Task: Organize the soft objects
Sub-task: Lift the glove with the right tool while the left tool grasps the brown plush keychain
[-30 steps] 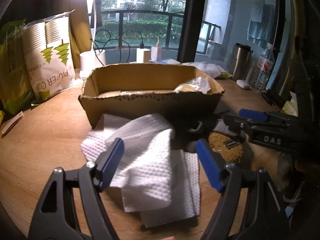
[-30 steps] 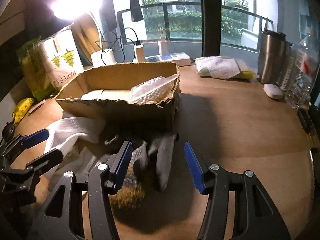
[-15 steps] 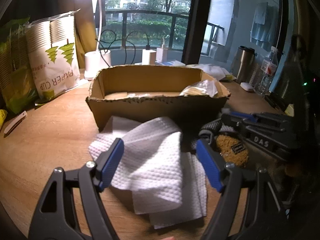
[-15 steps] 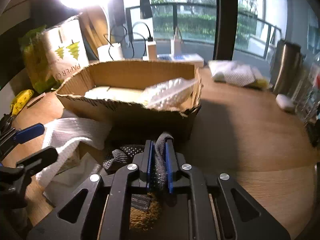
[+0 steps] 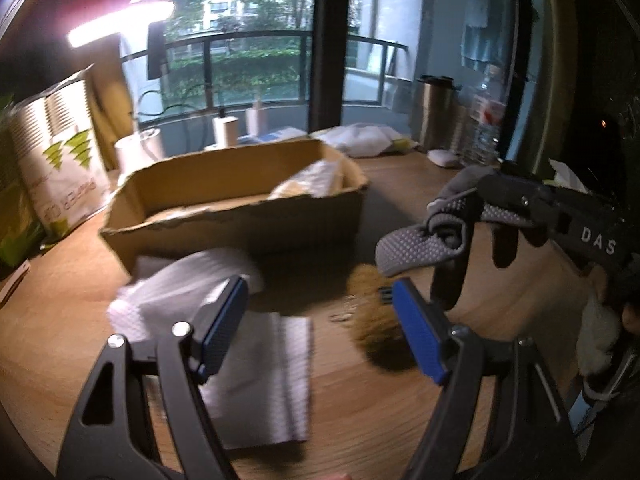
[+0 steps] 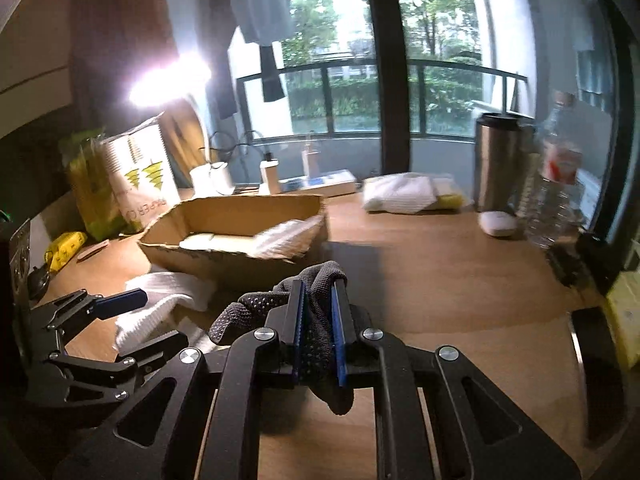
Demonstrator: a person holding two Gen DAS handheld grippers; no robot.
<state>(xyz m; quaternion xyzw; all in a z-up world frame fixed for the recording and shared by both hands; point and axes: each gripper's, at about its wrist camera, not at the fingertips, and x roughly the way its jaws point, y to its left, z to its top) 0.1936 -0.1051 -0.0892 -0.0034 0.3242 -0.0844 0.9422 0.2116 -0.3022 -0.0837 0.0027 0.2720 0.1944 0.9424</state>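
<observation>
Glove (image 6: 316,312) now lifted off table (image 6: 440,288), pinched tight in right claw (image 6: 316,340) at 3 o'clock of box (image 5: 240,216); left claw (image 5: 320,320) wide open, empty, over towel (image 5: 256,344).

Lit desk lamp (image 5: 120,24), paper-cup bag (image 6: 140,176), steel tumbler (image 6: 500,160), water bottle (image 6: 556,196), wooden table (image 6: 440,280)

The right gripper (image 6: 317,330) pinches a grey dotted glove (image 6: 316,280) between its blue pads, the fabric bunching above the fingertips and a dark end hanging below, off the wooden table (image 6: 432,280). To the left, the left gripper (image 6: 132,320) stands with its jaws apart beside a white cloth (image 6: 160,296). Beyond lies a cardboard box (image 6: 236,232) (a pale, blurred packet rests inside).
</observation>
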